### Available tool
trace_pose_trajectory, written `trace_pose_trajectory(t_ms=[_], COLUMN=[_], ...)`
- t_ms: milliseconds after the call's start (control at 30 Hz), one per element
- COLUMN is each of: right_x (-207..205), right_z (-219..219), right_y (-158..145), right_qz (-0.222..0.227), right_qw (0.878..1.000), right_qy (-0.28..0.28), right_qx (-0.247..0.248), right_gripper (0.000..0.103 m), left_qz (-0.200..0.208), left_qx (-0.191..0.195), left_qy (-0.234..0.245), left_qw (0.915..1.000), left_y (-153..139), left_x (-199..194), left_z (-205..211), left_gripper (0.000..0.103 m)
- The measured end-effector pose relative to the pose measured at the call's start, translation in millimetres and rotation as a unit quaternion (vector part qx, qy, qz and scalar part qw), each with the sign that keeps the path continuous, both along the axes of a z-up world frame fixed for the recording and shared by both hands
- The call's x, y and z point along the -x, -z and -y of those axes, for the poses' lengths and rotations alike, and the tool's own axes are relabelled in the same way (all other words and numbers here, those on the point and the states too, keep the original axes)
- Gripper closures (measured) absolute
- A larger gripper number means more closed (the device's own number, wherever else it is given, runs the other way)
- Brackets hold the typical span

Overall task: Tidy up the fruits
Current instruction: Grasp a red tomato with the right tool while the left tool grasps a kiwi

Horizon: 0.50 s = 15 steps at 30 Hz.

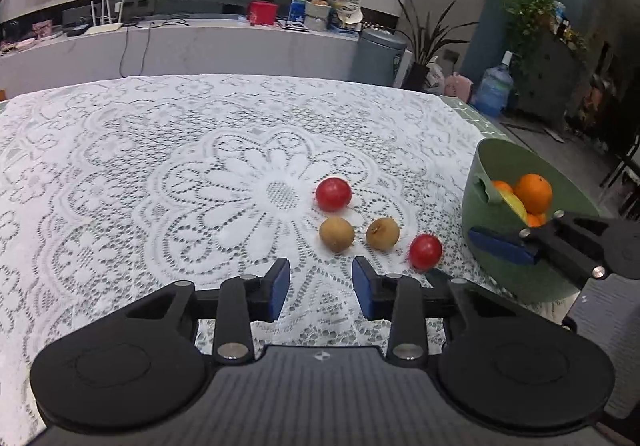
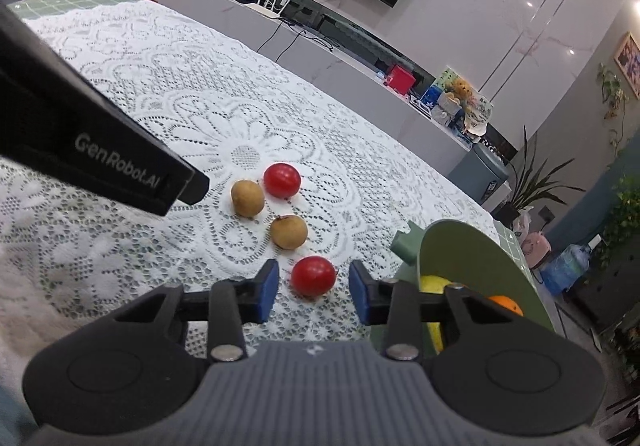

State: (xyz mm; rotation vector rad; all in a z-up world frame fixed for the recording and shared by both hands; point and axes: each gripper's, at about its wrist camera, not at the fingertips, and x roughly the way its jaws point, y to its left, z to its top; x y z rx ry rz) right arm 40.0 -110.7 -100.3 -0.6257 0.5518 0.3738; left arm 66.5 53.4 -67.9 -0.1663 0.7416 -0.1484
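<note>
Roughly mid-task by the look of it: some fruit is binned, four pieces are still loose on the lace cloth [image 1: 120, 174].

Nearest, in the right wrist view, the right gripper [image 2: 314, 288] has its jaws apart with the near tomato [image 2: 313, 275] sitting in the gap between the blue pads [image 2: 267, 292]. Daylight shows on both sides of it, so it's not pinched yet and counts as open. That tomato is still on the cloth.

In the left wrist view, the left gripper [image 1: 322, 288] is also open, with nothing between its jaws. The left longan [image 1: 337, 233] lies just past the tips at about 12 o'clock, and the right longan [image 1: 383, 233] sits beside it at about 1 o'clock. Neither is touched.

Further out, the far tomato [image 1: 333, 194] rests at 12 o'clock beyond the longans, close to them but apart.

At 3 o'clock in the left view stands the green bowl [image 1: 500, 166] at the table's edge, holding an orange [image 1: 533, 193], at least one more orange piece and something yellow, maybe a lemon [image 2: 434, 284].

Done: the citrus is in the bowl. Left: two tomatoes and two longans, none lifted. My guess is the near tomato goes first and a longan follows. Whether they belong in this same bowl, I can't tell.
</note>
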Motion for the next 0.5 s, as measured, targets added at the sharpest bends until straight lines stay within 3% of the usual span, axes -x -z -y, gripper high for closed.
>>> trace_pose_trajectory(t_ms=[67,500], right_x=[-1.9,-15.4], right_z=[-1.1,-13.9], right_y=[1.7,16.3], right_qz=[0.002,0.001], right_qw=[1.000,0.998], right_qy=[-0.001,-0.016], right_qx=[0.007,0.058], right_gripper=[0.072,0.076], left_qz=[-0.009,-0.013], left_qx=[-0.004,-0.048], left_qy=[-0.008,0.052], left_qw=[0.9999,0.9974], left_y=[0.6,12.4], left_x=[-4.4,-34.9], left_z=[0.3,20.5], left_gripper=[0.061,0.054])
